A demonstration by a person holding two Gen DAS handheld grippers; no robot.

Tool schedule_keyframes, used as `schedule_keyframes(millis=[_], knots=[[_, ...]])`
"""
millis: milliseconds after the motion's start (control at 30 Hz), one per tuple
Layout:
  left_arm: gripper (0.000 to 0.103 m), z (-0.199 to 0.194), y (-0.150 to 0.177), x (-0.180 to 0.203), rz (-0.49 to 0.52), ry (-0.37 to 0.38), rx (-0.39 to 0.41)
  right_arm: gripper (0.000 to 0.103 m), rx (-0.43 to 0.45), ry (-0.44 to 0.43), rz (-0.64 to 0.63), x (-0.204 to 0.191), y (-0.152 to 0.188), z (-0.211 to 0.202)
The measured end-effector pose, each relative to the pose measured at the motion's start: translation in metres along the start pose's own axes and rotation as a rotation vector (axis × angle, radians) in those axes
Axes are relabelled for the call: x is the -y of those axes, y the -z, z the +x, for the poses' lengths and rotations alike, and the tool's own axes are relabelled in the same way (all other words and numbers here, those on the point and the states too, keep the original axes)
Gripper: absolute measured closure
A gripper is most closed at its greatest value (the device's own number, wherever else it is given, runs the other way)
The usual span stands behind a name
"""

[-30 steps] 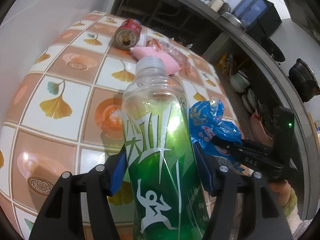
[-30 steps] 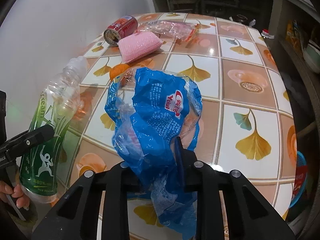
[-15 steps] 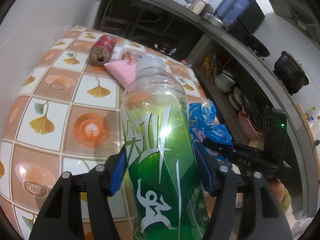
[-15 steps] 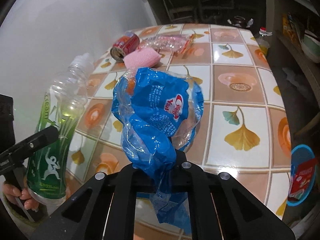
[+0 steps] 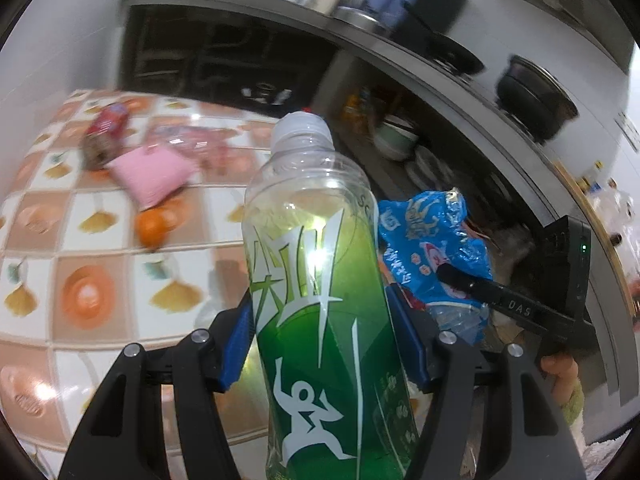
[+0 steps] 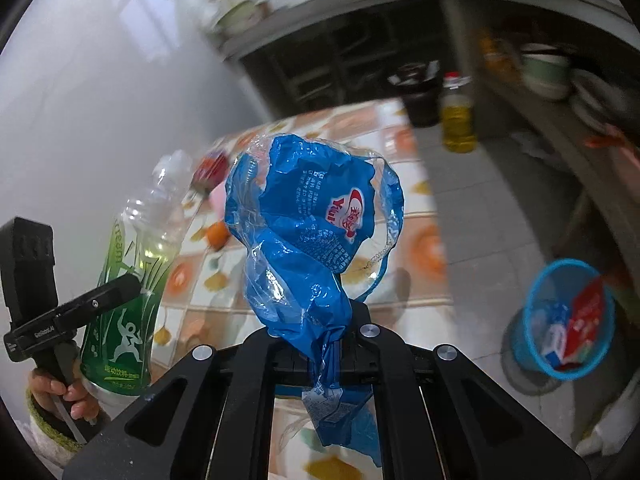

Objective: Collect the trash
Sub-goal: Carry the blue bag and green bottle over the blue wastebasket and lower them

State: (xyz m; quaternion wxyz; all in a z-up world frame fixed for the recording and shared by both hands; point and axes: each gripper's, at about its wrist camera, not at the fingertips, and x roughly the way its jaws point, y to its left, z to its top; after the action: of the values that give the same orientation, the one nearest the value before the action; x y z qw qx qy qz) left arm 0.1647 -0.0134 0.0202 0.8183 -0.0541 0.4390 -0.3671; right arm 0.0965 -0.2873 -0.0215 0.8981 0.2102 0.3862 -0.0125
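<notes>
My left gripper [image 5: 326,344] is shut on an empty green-labelled plastic bottle [image 5: 320,280] and holds it upright above the tiled table [image 5: 80,280]; the bottle also shows in the right wrist view [image 6: 136,264]. My right gripper [image 6: 320,344] is shut on a crumpled blue plastic bag [image 6: 308,232], lifted off the table; the bag also shows in the left wrist view [image 5: 436,256]. A blue trash basket [image 6: 564,320] with wrappers inside stands on the floor at lower right.
On the table lie a red can [image 5: 106,128], a pink sponge [image 5: 152,174], an orange [image 5: 154,226] and a clear wrapper [image 5: 192,140]. An oil bottle [image 6: 458,116] stands on the floor. Shelves with bowls [image 5: 396,140] line the right side.
Both grippers have risen and pulled back from the table with their loads. The right view has swung right, bringing the floor and the blue trash basket into sight.
</notes>
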Motion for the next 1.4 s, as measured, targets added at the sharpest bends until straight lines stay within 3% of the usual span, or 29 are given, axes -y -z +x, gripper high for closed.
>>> schedule_keyframes(millis=[267,500,667,800,1067,1267,1400], knots=[[0.042,0.053,-0.022,0.086,0.145,0.134,-0.084,0.098,0.109,0.140,0.174,0.085,0.019,-0.065],[0.042,0.116,-0.031,0.160,0.248,0.220,-0.191,0.098,0.151,0.257,0.338,0.155,0.050,-0.093],[0.042,0.191,-0.030,0.204,0.281,0.246,-0.344,0.098,0.121,0.300,0.443,0.201,0.073,-0.085],[0.042,0.264,-0.023,0.230,0.284,0.221,-0.490,0.098,0.069,0.323,0.518,0.237,0.091,-0.057],[0.042,0.438,0.012,0.247,0.281,0.065,-0.797,0.098,-0.037,0.290,0.683,0.309,0.111,0.021],[0.042,0.530,0.040,0.250,0.278,-0.007,-0.907,0.098,-0.126,0.340,0.737,0.359,0.108,0.078],[0.042,0.570,0.053,0.249,0.240,-0.043,-0.931,0.097,-0.181,0.387,0.760,0.386,0.105,0.109]])
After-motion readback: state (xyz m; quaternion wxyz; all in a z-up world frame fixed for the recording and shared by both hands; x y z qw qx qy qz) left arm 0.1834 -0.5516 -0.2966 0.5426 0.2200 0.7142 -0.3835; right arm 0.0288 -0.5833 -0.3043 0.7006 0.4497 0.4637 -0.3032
